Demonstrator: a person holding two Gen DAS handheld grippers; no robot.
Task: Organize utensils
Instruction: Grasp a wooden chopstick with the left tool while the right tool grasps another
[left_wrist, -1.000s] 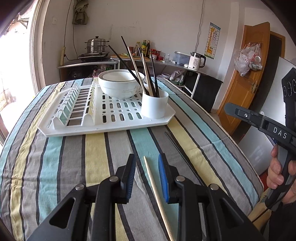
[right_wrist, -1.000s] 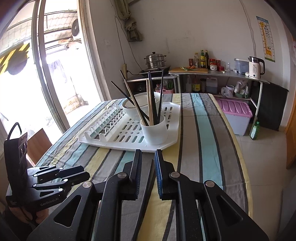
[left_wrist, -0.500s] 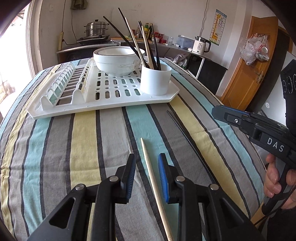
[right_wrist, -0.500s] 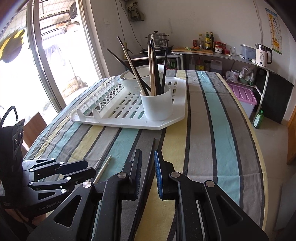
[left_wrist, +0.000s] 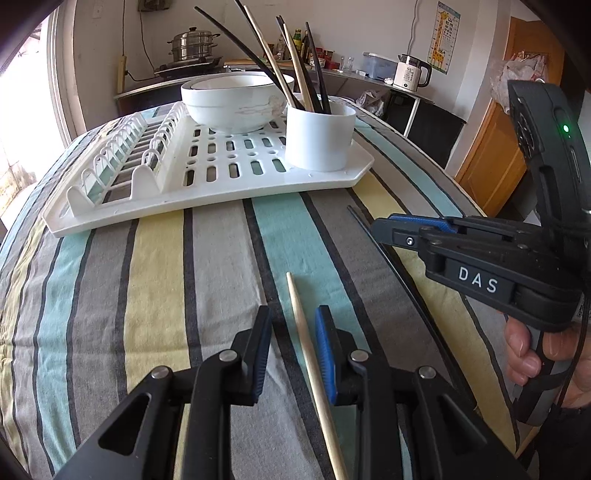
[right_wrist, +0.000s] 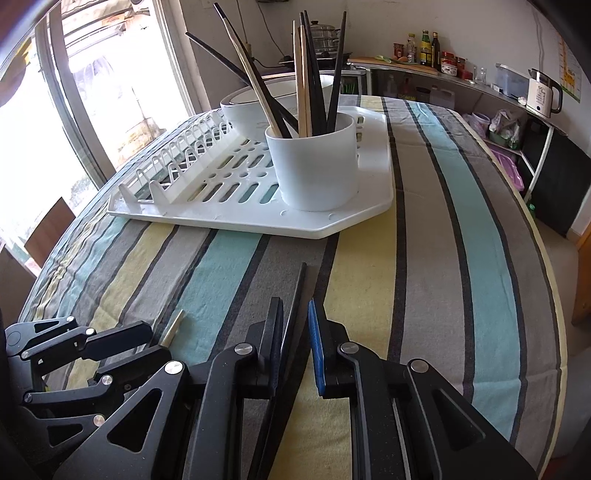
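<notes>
A wooden chopstick lies on the striped tablecloth between the fingers of my left gripper. Its jaws are closing, the right pad close beside the stick and the left pad still apart. A black chopstick lies on the cloth between the fingers of my right gripper, with a gap on the right side. In the left wrist view the right gripper hovers low over that black chopstick. A white cup holding several chopsticks stands on the white dish rack.
A white bowl sits on the rack behind the cup. The left gripper shows at the lower left of the right wrist view. The table's edge curves along the right. A counter with a kettle stands beyond.
Both grippers have sunk toward the cloth and come forward, so the rack and cup look nearer. The right gripper has moved in beside the left. The left jaws have narrowed a little.
</notes>
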